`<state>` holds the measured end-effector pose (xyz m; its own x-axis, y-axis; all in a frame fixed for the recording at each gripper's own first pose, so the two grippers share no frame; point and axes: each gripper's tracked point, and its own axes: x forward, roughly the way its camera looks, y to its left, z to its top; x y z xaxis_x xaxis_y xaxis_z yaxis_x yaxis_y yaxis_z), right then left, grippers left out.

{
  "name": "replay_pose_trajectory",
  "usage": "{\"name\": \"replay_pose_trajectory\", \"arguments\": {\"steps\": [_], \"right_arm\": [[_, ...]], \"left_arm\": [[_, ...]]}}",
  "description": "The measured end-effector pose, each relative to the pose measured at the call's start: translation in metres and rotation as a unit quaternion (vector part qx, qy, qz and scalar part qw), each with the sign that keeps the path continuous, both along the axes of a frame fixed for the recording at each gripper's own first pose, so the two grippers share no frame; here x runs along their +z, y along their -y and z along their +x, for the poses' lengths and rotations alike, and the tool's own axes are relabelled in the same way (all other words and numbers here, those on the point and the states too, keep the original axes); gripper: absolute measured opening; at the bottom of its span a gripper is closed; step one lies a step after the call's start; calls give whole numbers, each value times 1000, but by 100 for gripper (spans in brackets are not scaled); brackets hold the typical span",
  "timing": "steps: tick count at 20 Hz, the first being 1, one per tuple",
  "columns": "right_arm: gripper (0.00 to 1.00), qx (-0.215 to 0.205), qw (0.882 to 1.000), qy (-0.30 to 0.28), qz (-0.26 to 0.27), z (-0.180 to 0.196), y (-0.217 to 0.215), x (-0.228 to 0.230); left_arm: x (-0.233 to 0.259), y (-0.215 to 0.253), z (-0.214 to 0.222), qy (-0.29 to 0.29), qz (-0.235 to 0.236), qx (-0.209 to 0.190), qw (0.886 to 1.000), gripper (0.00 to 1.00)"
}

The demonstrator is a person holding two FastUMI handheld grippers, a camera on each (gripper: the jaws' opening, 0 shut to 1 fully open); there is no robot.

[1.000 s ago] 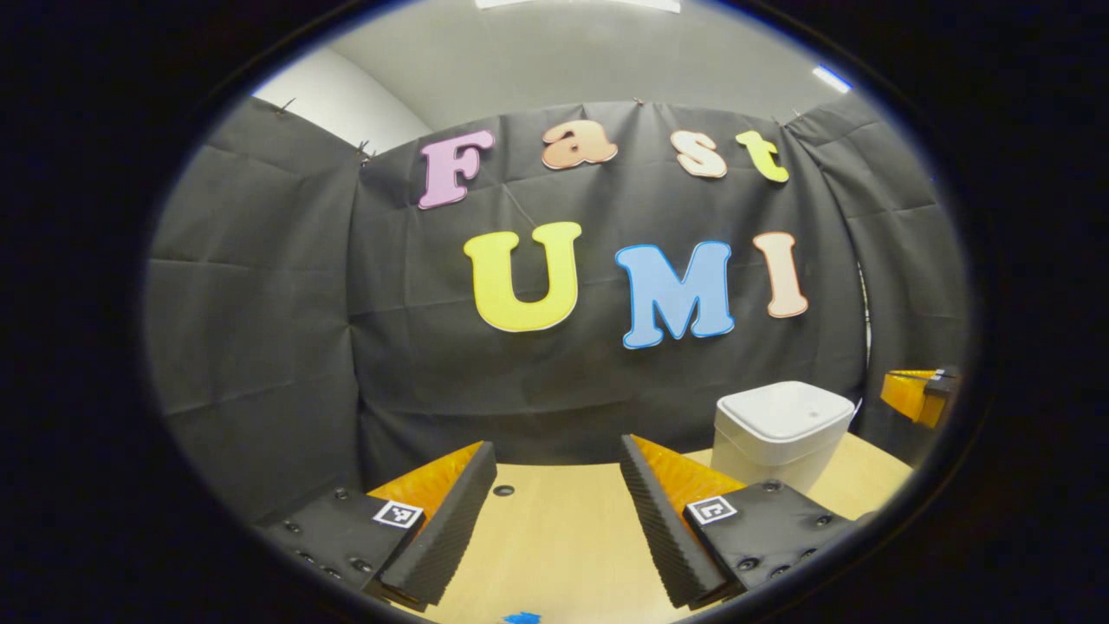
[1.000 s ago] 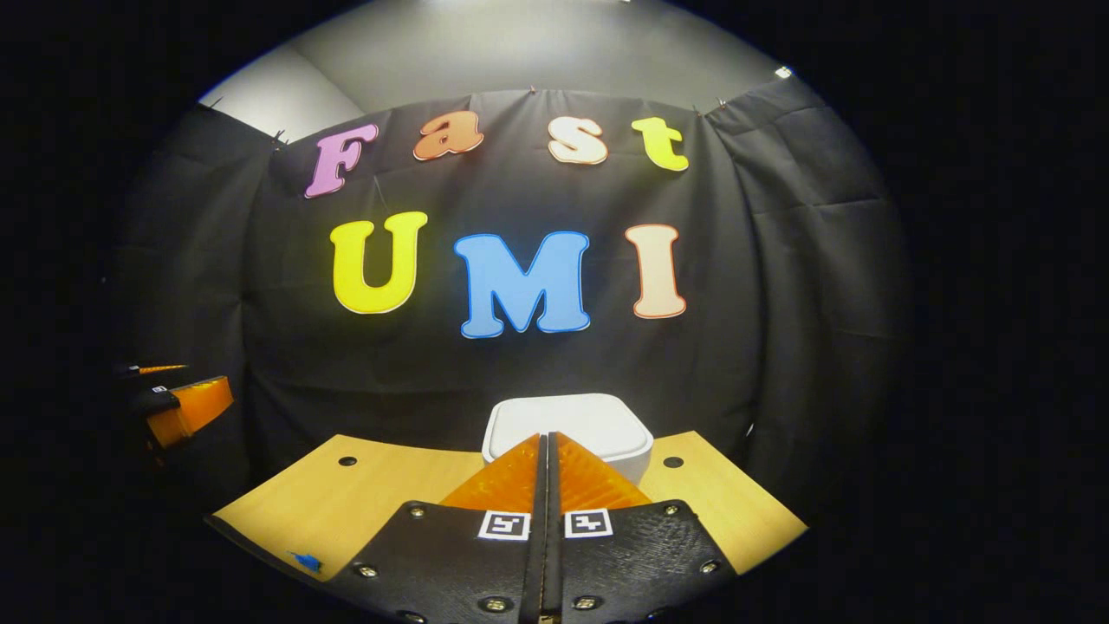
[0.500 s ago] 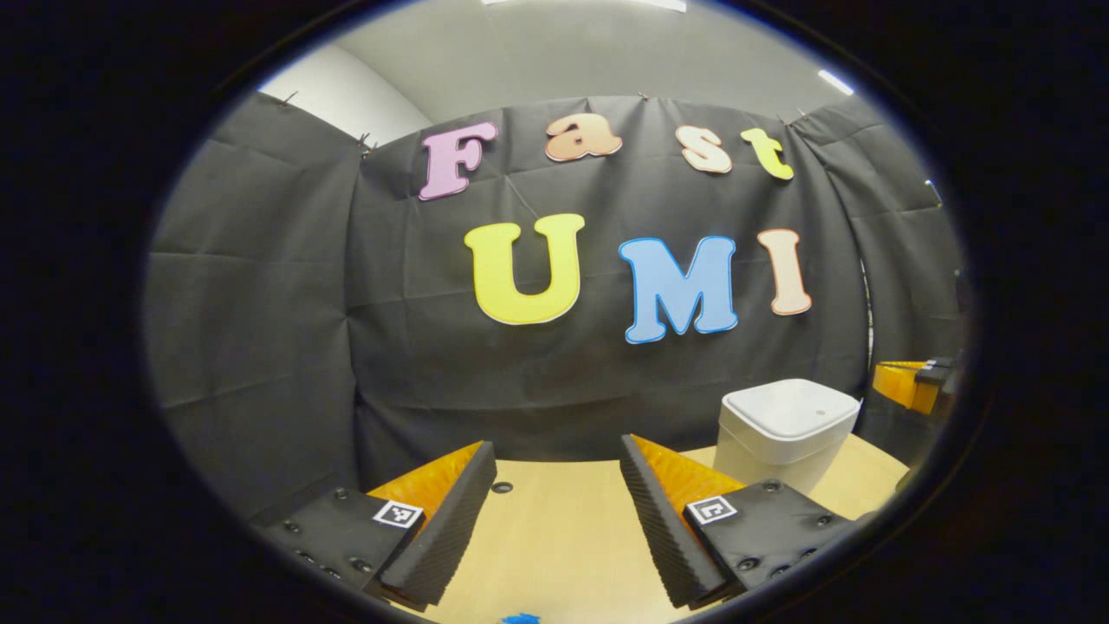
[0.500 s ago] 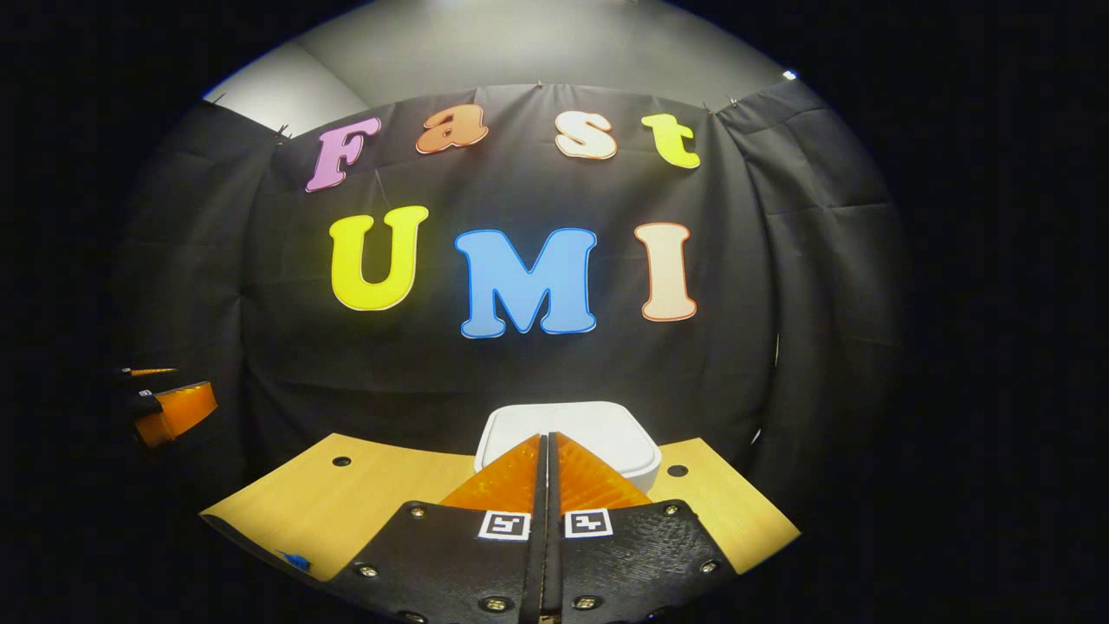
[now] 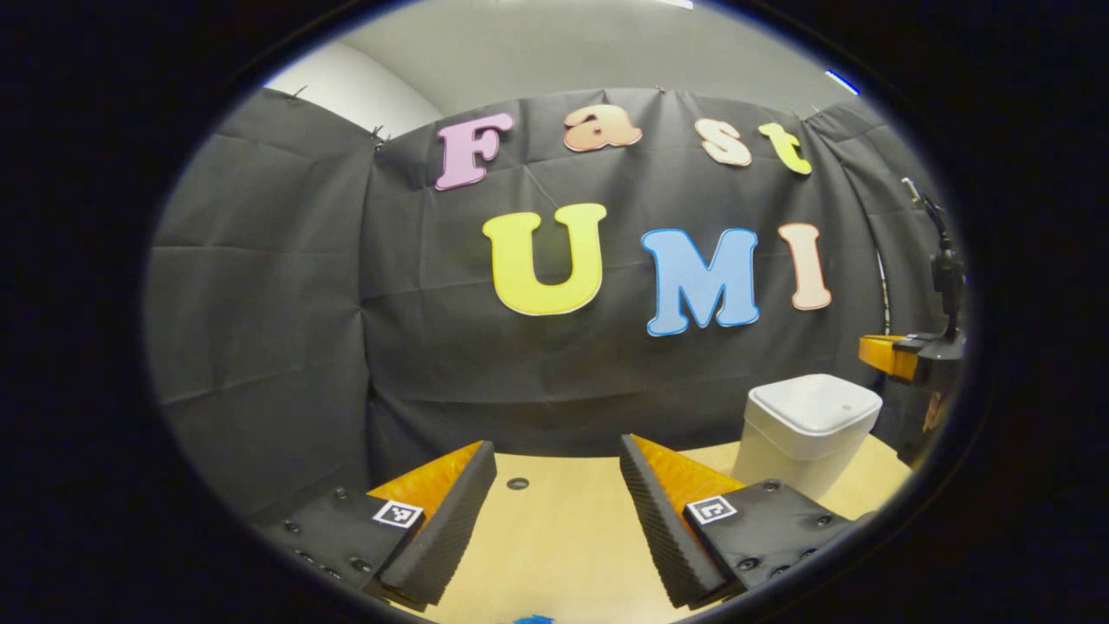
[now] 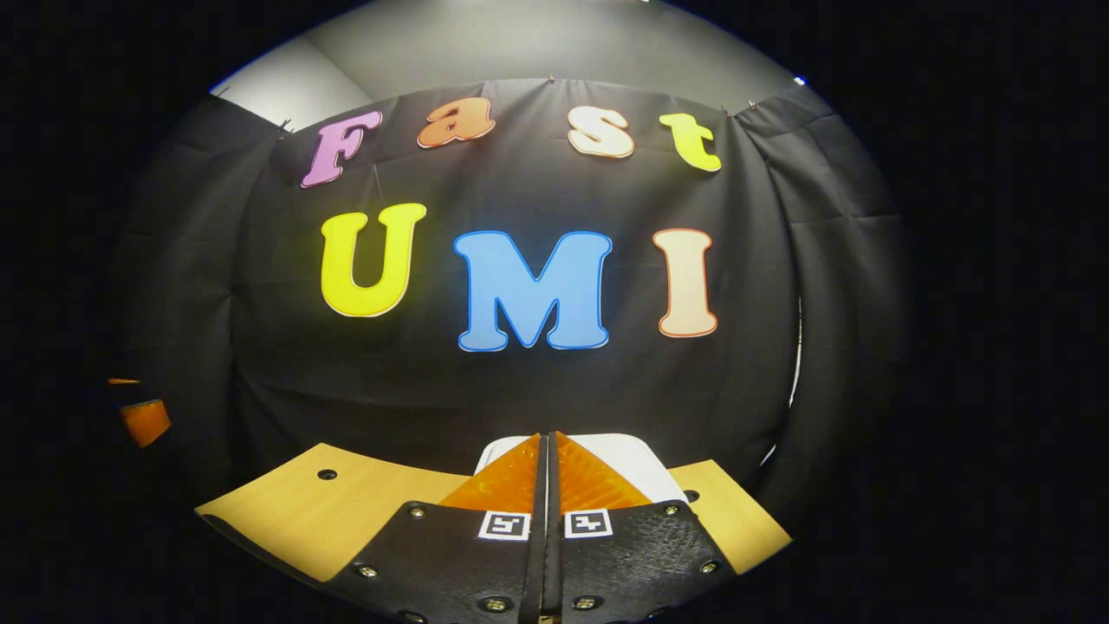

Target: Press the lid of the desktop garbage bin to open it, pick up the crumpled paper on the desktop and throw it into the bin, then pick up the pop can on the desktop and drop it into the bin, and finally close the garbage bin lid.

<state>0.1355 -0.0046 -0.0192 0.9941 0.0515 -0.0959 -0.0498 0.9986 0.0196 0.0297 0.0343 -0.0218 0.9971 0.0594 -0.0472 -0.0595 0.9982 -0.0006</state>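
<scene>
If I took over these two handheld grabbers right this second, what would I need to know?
Right gripper: fingers shut together on nothing, pointed at the white bin, close above its lid.
Left gripper: fingers open, empty, above the wooden desktop, with the bin ahead to its right.
The lid looks closed.
Paper and can: I cannot see either from here, so I cannot say whether they are already in the bin.
Likely next: press the lid with the shut fingers, or, if that is the last closing, pull away.
</scene>
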Motion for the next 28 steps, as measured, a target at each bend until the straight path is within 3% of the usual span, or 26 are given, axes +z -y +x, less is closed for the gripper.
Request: {"name": "replay_pose_trajectory", "arguments": {"steps": [5,11,20,28], "right_arm": [[1,-11,999,-47,8,21,4,-38],[1,-33,994,-99,20,19,17,-83],[2,-23,995,-82,50,17,18,-91],[1,-14,996,-74,44,16,19,-86]], "left_arm": [[-13,-19,0,-14,-6,14,1000,95],[-21,-33,0,-25,-12,26,999,95],[-28,-15,0,-34,-27,11,999,95],[-26,-18,-15,-30,-25,18,999,95]]}}
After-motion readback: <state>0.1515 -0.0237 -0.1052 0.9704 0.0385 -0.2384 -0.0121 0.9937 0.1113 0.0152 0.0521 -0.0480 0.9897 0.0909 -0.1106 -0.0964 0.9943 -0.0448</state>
